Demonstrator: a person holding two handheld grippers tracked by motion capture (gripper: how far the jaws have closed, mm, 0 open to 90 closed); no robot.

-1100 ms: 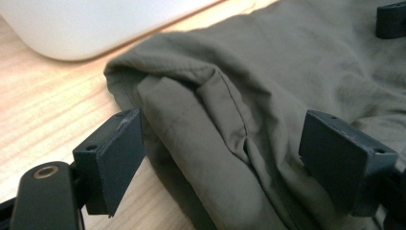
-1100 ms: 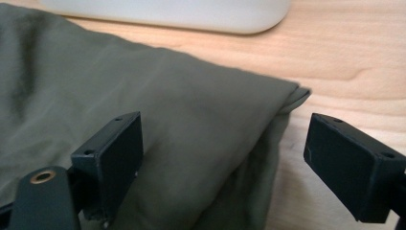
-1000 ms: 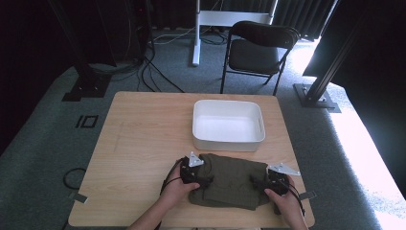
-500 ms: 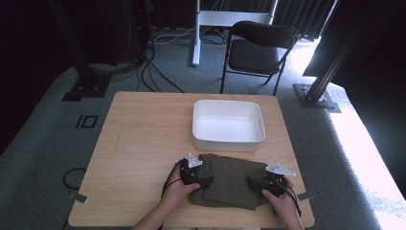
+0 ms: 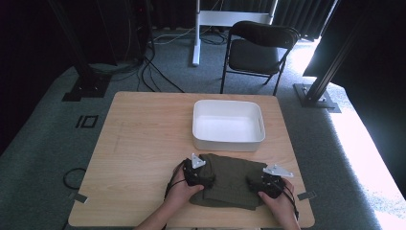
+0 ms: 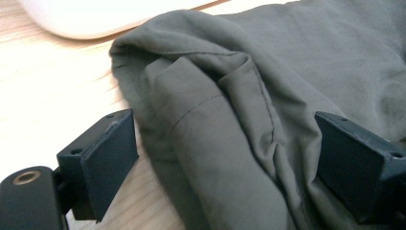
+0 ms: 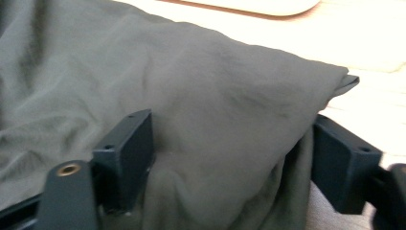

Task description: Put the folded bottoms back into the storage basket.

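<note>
A folded olive-green cloth (image 5: 230,184) lies on the wooden table (image 5: 143,143) near its front edge, just in front of a white bin (image 5: 228,143). My left gripper (image 5: 203,178) sits at the cloth's left end. In the left gripper view a thick fold of cloth (image 6: 215,120) fills the gap in the left gripper (image 6: 230,158), whose jaws have just been closing a little on it. My right gripper (image 5: 261,184) sits at the right end. The right gripper (image 7: 232,163) has just been closing too, and a bulge of cloth (image 7: 230,105) is bunched between its pads.
The empty white bin stands at the middle right of the table; its rim (image 6: 95,14) lies close beyond the cloth. The table's left half is bare wood. A black folding chair (image 5: 261,45) stands behind the table, with cables on the floor.
Both hands have stayed at the ends of the cloth with only slight shifts. The cloth keeps its place on the table.
</note>
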